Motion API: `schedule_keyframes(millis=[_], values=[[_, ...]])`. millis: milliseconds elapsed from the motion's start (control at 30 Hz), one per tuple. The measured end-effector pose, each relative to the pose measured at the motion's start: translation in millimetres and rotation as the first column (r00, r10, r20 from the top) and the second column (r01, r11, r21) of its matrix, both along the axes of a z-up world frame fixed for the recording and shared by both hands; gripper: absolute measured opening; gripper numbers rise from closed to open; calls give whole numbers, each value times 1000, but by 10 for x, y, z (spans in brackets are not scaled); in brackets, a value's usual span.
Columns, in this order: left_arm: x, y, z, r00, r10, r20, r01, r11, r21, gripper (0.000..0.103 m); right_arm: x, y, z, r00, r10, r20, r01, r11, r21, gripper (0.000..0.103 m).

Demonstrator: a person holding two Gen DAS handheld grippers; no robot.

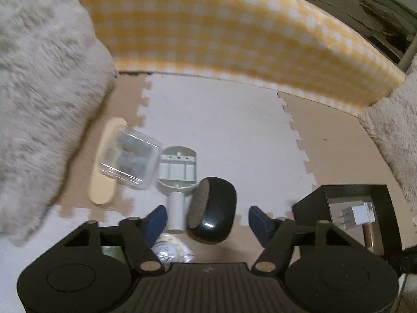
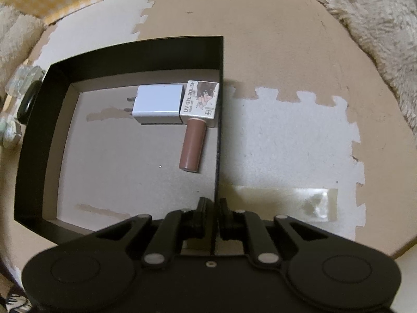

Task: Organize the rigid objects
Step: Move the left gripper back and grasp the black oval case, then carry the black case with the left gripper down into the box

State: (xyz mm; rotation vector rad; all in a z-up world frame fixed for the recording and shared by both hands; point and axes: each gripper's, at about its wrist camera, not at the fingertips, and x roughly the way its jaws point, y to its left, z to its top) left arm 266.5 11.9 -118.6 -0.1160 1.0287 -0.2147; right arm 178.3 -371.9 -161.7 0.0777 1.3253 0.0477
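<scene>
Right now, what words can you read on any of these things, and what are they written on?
"UV GEL POLISH" – on the white square cap of the brown nail polish bottle lying inside the black open box.
Smaller print and a logo beneath it: too small to read.
White plug-in charger block: no text visible.

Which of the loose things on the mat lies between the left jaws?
The black oval case. It alone lies between the open jaws of the left gripper; the clear box and grey holder lie beyond.
</scene>
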Motion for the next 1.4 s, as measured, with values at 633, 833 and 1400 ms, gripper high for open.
schedule_keyframes(millis=[633,833,1400], values=[[297,-341,-480,989,-145,-21,147,981,124,55,12,6,12,1000,1,0,-1,1000,-4,10],[283,-407,-505,991,-118,-59,122,989,78,55,17,13,8,1000,0,1,0,1000,-3,10],[231,-305,-465,990,73,-122,-81,995,-62,54,10,37,5,1000,-2,1,2,1000,-6,10]])
